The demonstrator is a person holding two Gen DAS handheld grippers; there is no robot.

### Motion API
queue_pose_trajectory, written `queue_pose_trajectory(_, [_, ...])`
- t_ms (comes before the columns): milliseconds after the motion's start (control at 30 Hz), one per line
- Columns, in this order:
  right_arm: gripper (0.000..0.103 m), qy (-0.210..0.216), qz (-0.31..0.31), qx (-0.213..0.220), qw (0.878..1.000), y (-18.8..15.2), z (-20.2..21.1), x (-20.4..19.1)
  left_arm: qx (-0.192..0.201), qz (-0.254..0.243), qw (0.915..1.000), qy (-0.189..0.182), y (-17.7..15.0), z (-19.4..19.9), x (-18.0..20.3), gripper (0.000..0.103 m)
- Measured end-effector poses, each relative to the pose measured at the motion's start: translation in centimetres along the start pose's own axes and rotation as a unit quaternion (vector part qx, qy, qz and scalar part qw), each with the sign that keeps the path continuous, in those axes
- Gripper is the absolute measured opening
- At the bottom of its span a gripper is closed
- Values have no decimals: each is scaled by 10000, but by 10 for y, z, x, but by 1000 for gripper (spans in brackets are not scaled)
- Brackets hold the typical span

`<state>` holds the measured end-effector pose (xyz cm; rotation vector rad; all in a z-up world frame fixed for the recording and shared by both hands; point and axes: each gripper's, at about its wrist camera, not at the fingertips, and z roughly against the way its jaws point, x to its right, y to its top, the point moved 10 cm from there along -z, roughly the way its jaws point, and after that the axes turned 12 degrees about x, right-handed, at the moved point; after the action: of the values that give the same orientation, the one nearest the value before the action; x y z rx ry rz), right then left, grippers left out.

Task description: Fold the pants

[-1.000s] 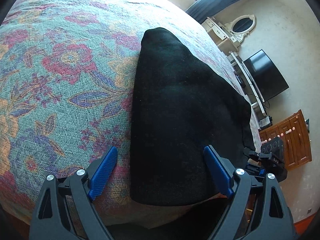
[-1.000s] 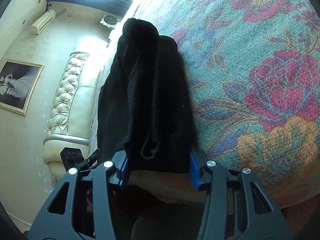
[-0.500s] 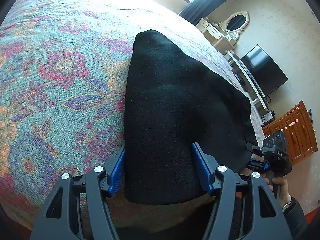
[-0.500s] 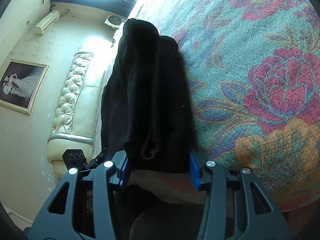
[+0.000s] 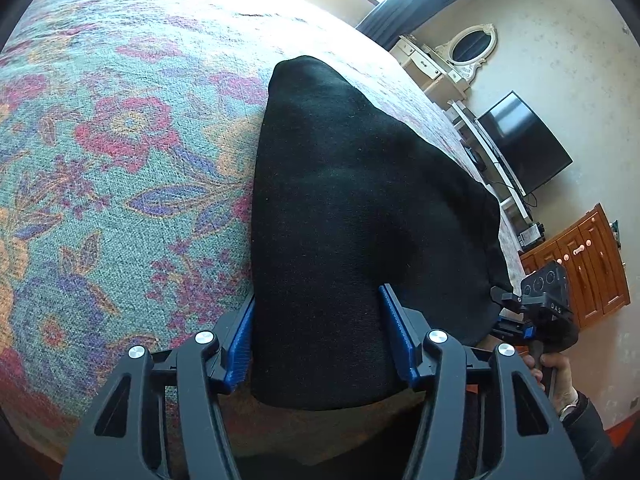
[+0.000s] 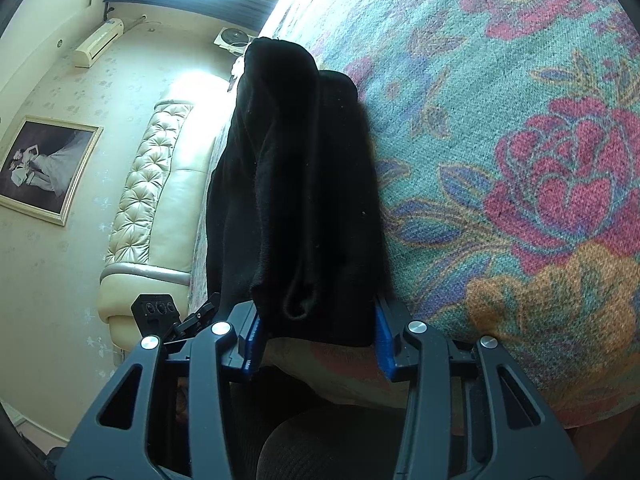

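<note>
Now black pants [image 5: 352, 216] lie folded on the floral bed cover [image 5: 120, 184], near edge at the bed's edge. Left hand-held gripper [image 5: 320, 340] has just been closing, blue pads clamped on the pants' near end. Right hand-held gripper [image 6: 316, 336] has also just tightened, grasping the other corner.

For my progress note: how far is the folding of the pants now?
Done: the pants lie on the bedspread, already doubled lengthwise. In hand: the left gripper has just been closing on the near end; the right gripper clamps its part. Left: lifting that end over to the far end.
</note>
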<state>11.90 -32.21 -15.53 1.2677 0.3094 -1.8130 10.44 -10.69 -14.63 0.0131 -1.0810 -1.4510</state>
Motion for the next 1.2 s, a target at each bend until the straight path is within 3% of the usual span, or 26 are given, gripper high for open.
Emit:
queue_pose_trajectory(167, [48, 224, -185, -70, 9996, 1, 6, 4, -123, 392, 9981, -469, 4, 8, -8, 68])
queue_pose_trajectory(267, [58, 284, -329, -73, 9990, 7, 15, 6, -136, 853, 9938, -700, 11, 17, -15, 78])
queue_pose_trajectory(433, [87, -17, -170, 336, 9993, 35, 39, 12, 256, 1085, 9923, -540, 36, 37, -40, 83])
queue_pose_trajectory(633, [90, -15, -104, 356, 9993, 63, 26, 17, 250, 1231, 9910, -465, 55, 18, -60, 84])
queue_pose_trajectory(933, [92, 67, 160, 234, 9996, 106, -25, 2, -41, 531, 9972, -526, 79, -41, -23, 86])
queue_pose_trajectory(1200, [92, 374, 20, 211, 9991, 125, -51, -8, -294, 610, 9944, -811, 97, -83, -5, 86])
